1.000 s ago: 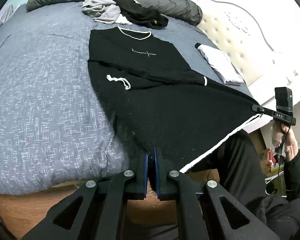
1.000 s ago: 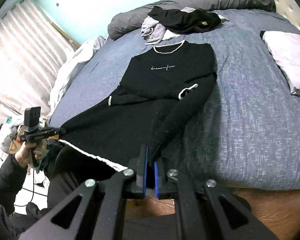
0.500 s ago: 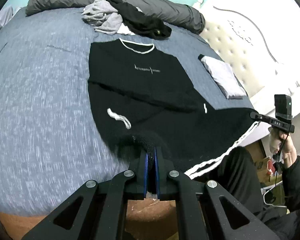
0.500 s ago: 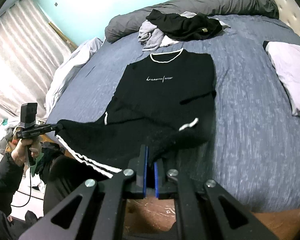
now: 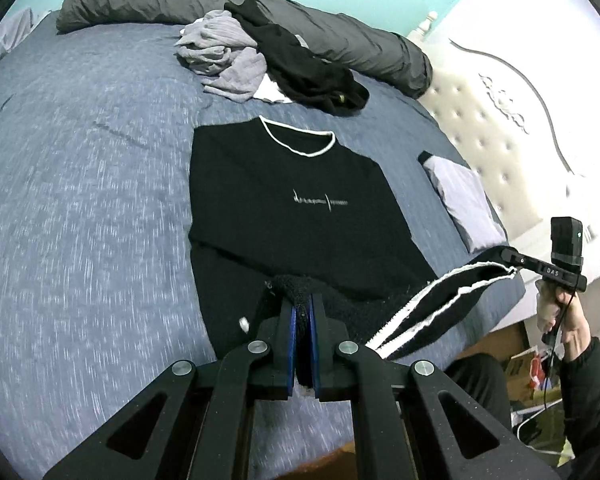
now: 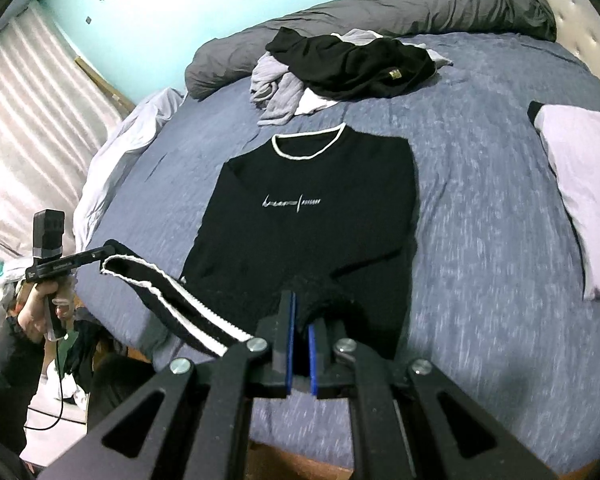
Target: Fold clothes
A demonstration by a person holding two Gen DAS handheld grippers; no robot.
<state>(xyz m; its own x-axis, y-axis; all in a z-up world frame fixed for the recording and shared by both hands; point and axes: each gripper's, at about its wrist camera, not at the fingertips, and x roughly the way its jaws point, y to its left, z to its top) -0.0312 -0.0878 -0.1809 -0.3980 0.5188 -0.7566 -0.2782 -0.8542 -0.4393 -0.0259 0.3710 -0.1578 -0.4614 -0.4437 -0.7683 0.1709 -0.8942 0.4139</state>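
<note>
Sweater (image 5: pixel 300 184): black, long-sleeved, white-trimmed neck; chest flat on the bed (image 5: pixel 80 200), collar toward the far edge, striped hem lifted off the near edge and carried up over the body.
Sleeves: seemingly folded in across the lower body, though black on black makes that hard to read.
Left gripper (image 5: pixel 303 312): jaws closed to a narrow slit, fuzzy hem fabric pinched between the blue pads at one hem corner.
Right gripper (image 6: pixel 300 320): jaws likewise nearly closed, gripping a thick bunch of hem at the other corner; also seen from the left wrist view, held in the right hand (image 5: pixel 560 312).
Hem span (image 6: pixel 172 304): white-striped band sagging in a loose arc between the two grips, not taut.
Handling: soft, limp, thick fleecy knit; probably moderately heavy for cloth; droops wherever unsupported; not fragile; fuzzy surface likely grippy, little risk of slipping.
Where to hold: at the two hem corners, as now; spread apart enough to take out the sag, so the fold lands square.
Stage: bottom-to-top fold apparently under way, hem over the lower body.
Elsewhere on bed: folded pale garment (image 6: pixel 580 200) by the right edge; heap of grey and black clothes (image 6: pixel 340 68) near the far edge.
</note>
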